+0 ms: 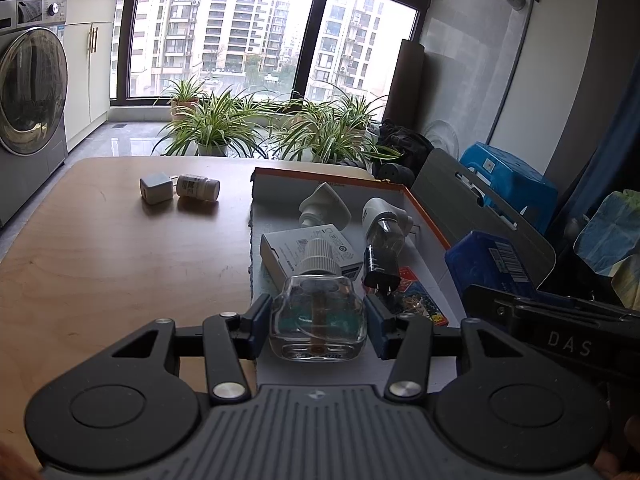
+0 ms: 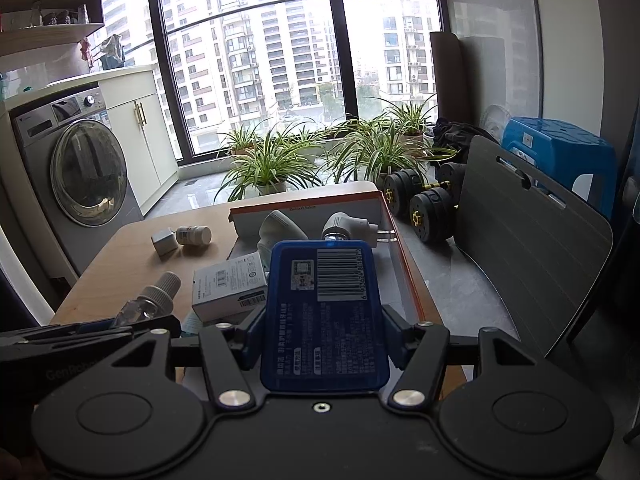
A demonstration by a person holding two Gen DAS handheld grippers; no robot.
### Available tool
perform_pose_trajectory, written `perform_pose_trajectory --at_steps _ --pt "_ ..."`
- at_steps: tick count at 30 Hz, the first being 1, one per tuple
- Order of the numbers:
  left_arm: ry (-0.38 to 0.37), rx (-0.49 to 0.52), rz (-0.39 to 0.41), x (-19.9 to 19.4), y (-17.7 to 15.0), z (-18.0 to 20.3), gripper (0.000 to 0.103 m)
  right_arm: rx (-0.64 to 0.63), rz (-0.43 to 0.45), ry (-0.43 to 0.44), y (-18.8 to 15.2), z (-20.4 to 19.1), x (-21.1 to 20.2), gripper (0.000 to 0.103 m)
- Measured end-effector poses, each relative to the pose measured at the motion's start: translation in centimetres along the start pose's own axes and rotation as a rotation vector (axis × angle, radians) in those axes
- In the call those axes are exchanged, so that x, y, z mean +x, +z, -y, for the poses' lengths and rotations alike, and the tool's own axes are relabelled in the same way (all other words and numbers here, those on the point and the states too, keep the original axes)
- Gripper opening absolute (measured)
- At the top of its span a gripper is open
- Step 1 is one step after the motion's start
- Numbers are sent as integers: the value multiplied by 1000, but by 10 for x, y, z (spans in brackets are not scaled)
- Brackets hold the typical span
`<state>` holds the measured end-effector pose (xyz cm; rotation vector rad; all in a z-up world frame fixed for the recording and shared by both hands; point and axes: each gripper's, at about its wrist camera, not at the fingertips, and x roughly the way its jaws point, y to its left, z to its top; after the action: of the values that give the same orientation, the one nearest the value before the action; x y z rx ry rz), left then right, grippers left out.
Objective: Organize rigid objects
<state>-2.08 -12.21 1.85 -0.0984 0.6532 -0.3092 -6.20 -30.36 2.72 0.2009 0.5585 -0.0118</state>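
Our left tool (image 1: 319, 320) grips the clear bottle (image 1: 318, 316), cap pointing ahead, above the tray's (image 1: 427, 216) near end; the right tool (image 2: 322, 332) clamps the blue case (image 2: 322, 304).

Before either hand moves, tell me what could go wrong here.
1. The clear glass bottle is pinched only at its smooth sides by the left gripper; it might slip.
2. The box is already crowded, so lowering the bottle may knock the white carton.
3. The right gripper holds the blue case close alongside; the hands could collide.

"DAS" on right gripper (image 1: 568, 344); barcode on blue case (image 2: 324, 312).
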Motion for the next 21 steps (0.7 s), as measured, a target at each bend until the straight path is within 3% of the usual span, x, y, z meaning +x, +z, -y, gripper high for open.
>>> perform_pose_trajectory --at_steps 21 --pt "0 0 -10 5 -2 1 50 3 -6 -1 1 1 5 71"
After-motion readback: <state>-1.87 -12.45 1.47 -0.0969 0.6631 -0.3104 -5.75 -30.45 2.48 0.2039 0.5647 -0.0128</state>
